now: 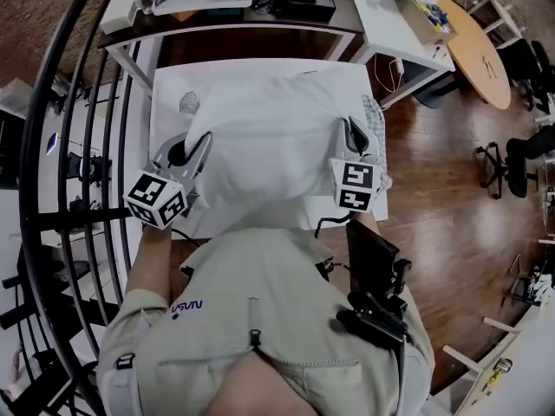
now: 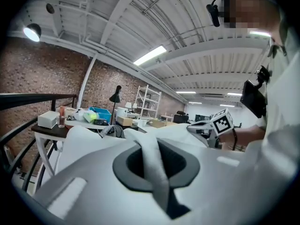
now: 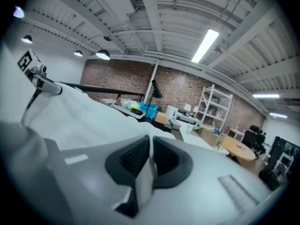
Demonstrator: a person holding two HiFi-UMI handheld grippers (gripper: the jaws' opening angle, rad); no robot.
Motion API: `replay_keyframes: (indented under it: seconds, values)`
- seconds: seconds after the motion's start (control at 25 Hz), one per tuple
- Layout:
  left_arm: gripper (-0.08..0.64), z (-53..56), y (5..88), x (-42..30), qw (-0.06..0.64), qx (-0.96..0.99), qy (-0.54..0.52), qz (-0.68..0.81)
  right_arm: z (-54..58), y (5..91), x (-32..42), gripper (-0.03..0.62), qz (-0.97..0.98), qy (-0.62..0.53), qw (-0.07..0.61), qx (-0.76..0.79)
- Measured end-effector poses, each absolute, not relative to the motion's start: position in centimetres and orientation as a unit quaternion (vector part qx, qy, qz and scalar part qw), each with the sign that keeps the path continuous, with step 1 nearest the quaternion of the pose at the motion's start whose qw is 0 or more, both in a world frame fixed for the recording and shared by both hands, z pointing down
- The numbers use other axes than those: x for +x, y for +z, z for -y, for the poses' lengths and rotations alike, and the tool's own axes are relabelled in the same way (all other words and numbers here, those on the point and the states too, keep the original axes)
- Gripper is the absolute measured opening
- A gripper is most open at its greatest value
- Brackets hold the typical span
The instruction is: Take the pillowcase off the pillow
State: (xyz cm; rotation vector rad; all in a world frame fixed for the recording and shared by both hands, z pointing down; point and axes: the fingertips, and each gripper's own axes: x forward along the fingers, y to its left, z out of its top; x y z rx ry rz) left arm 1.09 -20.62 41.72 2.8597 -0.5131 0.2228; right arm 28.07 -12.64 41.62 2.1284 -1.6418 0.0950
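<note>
A white pillow in its white pillowcase [image 1: 260, 137] lies on a white table [image 1: 169, 85] in front of me in the head view. My left gripper [image 1: 192, 148] is at the pillow's near left corner, shut on a fold of the pillowcase [image 2: 152, 165]. My right gripper [image 1: 354, 135] is at the near right corner. It pinches a thin edge of the same white fabric [image 3: 149, 168]. Both corners are lifted a little off the table. Each gripper view shows the other gripper across the white cloth: the right gripper [image 2: 202, 130] and the left gripper [image 3: 41, 82].
Behind the white table is a dark desk [image 1: 260, 24] crowded with boxes and small items. To the right are a white desk [image 1: 390, 24], a round wooden table [image 1: 481, 50] and office chairs [image 1: 520, 159]. A black railing [image 1: 52, 146] runs along the left. A patterned cloth [image 1: 375, 120] lies beside the pillow.
</note>
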Motion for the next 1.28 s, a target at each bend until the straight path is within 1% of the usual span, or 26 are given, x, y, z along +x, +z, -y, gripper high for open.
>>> replay_keyframes:
  seconds: [0.12, 0.16, 0.2, 0.24, 0.28, 0.36, 0.4, 0.44, 0.48, 0.56, 0.6, 0.68, 0.76, 0.84, 1.04, 1.28]
  values:
    - [0.021, 21.0, 45.9, 3.6, 0.133, 0.968, 0.129, 0.170, 12.3, 45.3, 30.9, 0.028, 0.587, 0.077, 0.254, 0.765]
    - [0.021, 21.4, 48.0, 4.0, 0.144, 0.962, 0.152, 0.177, 12.7, 47.8, 31.7, 0.050, 0.592, 0.105, 0.269, 0.753]
    - [0.027, 22.0, 49.9, 4.1, 0.153, 0.955, 0.172, 0.188, 13.0, 50.4, 32.3, 0.089, 0.598, 0.131, 0.282, 0.739]
    - [0.034, 22.4, 51.5, 4.0, 0.161, 0.949, 0.184, 0.200, 13.1, 52.4, 32.8, 0.143, 0.603, 0.148, 0.291, 0.728]
    - [0.053, 22.8, 52.3, 3.6, 0.168, 0.944, 0.187, 0.215, 13.0, 53.3, 33.0, 0.156, 0.605, 0.152, 0.292, 0.725]
    - [0.124, 23.7, 52.1, 2.2, 0.168, 0.933, 0.172, 0.268, 11.9, 52.2, 33.1, 0.160, 0.597, 0.129, 0.275, 0.742]
    - [0.130, 24.1, 51.0, 1.2, 0.156, 0.926, 0.154, 0.306, 11.3, 50.9, 32.9, 0.160, 0.589, 0.113, 0.260, 0.757]
    - [0.122, 24.4, 49.3, 0.4, 0.134, 0.920, 0.130, 0.344, 10.7, 49.7, 32.5, 0.159, 0.581, 0.097, 0.243, 0.771]
    - [0.094, 24.1, 47.6, -0.2, 0.106, 0.916, 0.102, 0.374, 10.2, 48.8, 32.0, 0.140, 0.575, 0.084, 0.231, 0.780]
    - [0.011, 22.4, 45.1, 0.5, 0.059, 0.920, 0.068, 0.382, 9.4, 49.0, 30.6, 0.057, 0.576, 0.068, 0.235, 0.780]
    - [0.005, 21.2, 45.3, 1.9, 0.045, 0.928, 0.074, 0.362, 9.3, 49.9, 29.8, 0.024, 0.583, 0.068, 0.250, 0.770]
    - [0.005, 19.5, 48.4, 5.4, 0.032, 0.942, 0.136, 0.306, 9.6, 52.9, 28.6, 0.007, 0.593, 0.082, 0.290, 0.746]
    - [0.006, 18.8, 53.5, 7.9, 0.039, 0.940, 0.218, 0.261, 10.1, 55.7, 28.0, 0.005, 0.596, 0.098, 0.314, 0.732]
    - [0.005, 18.7, 57.5, 8.9, 0.040, 0.934, 0.258, 0.242, 10.4, 57.7, 27.7, 0.005, 0.604, 0.112, 0.311, 0.726]
    - [0.002, 18.1, 59.9, 8.9, 0.030, 0.940, 0.229, 0.250, 10.1, 58.8, 27.7, 0.005, 0.626, 0.114, 0.277, 0.720]
    - [0.000, 18.9, 58.2, 8.5, 0.022, 0.935, 0.207, 0.288, 11.1, 58.5, 27.9, 0.003, 0.653, 0.104, 0.231, 0.714]
